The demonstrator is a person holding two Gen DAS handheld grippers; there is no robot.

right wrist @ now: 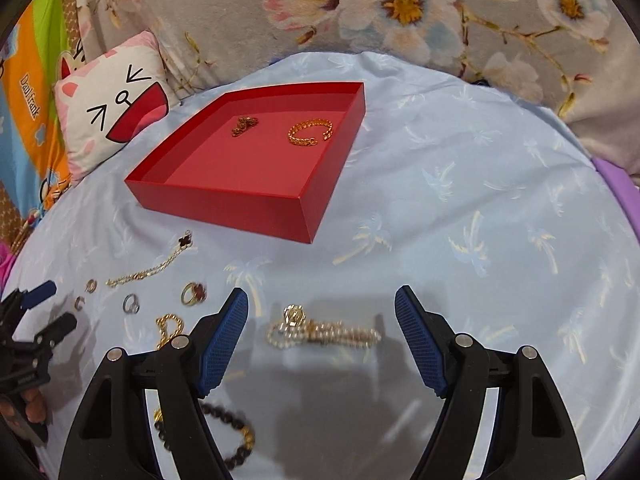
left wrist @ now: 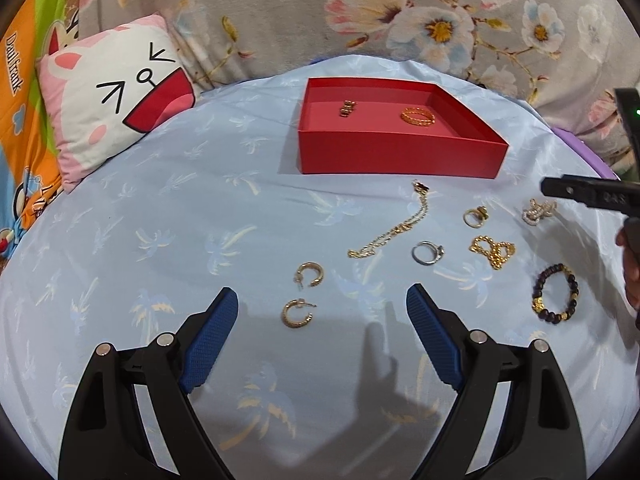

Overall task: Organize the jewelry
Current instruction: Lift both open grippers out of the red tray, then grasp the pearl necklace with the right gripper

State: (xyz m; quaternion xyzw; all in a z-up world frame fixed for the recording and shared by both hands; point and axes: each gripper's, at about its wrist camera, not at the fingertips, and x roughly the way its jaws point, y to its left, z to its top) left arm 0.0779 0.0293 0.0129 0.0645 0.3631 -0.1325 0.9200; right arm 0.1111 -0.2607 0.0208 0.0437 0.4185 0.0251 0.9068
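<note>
A red open box (left wrist: 400, 160) on the light blue cloth holds a gold chain bracelet (left wrist: 418, 116) and a small dark-and-gold piece (left wrist: 347, 109); the box (right wrist: 224, 200) also shows in the right wrist view. Loose jewelry lies in front of it: two gold hoop earrings (left wrist: 298, 312), a gold chain (left wrist: 392, 232), a silver ring (left wrist: 427, 253), a dark bead bracelet (left wrist: 554, 294). My left gripper (left wrist: 322, 306) is open just above the hoops. My right gripper (right wrist: 320, 308) is open over a pearl bracelet (right wrist: 324, 332).
A cat-face pillow (left wrist: 116, 100) lies at the back left. A floral blanket (left wrist: 360, 12) runs behind the cloth. A gold ring with a dark stone (left wrist: 476, 216) and a knotted gold chain (left wrist: 494, 250) lie right of the silver ring.
</note>
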